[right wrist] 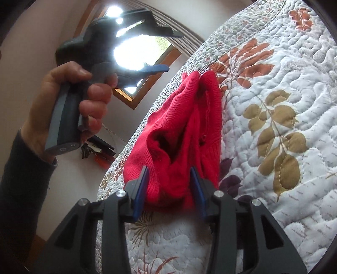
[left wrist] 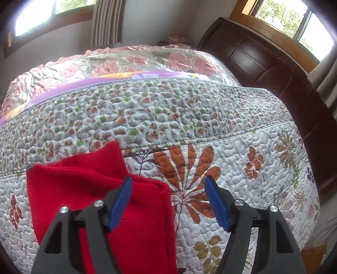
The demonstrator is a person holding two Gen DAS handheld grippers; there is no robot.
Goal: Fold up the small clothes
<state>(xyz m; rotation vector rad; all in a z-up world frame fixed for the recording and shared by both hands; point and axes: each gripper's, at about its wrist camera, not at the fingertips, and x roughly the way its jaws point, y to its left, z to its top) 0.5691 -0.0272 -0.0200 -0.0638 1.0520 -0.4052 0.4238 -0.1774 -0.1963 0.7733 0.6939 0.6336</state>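
While my right gripper point(right wrist: 168, 187) pinches the bunched red knitted garment point(right wrist: 185, 126), the left gripper point(left wrist: 168, 202) gapes empty; I'd grab the opposite edge and pull flat.

We see daylight as the only light source. In the left wrist view it enters through the wood-framed window on the far left point(left wrist: 38, 14) and another wood-framed window on the far right point(left wrist: 294, 19); both panes are overexposed. The white floral quilted bedspread point(left wrist: 231, 160) is evenly lit, with soft shadows only in its stitching. In the right wrist view a blown-out wood-framed window point(right wrist: 130, 54) flares behind the dark grey handheld gripper point(right wrist: 118, 38), leaving it a near silhouette with hazy edges. Both views bend straight lines strongly, darken to a black vignette at the corners, and look slightly soft throughout.
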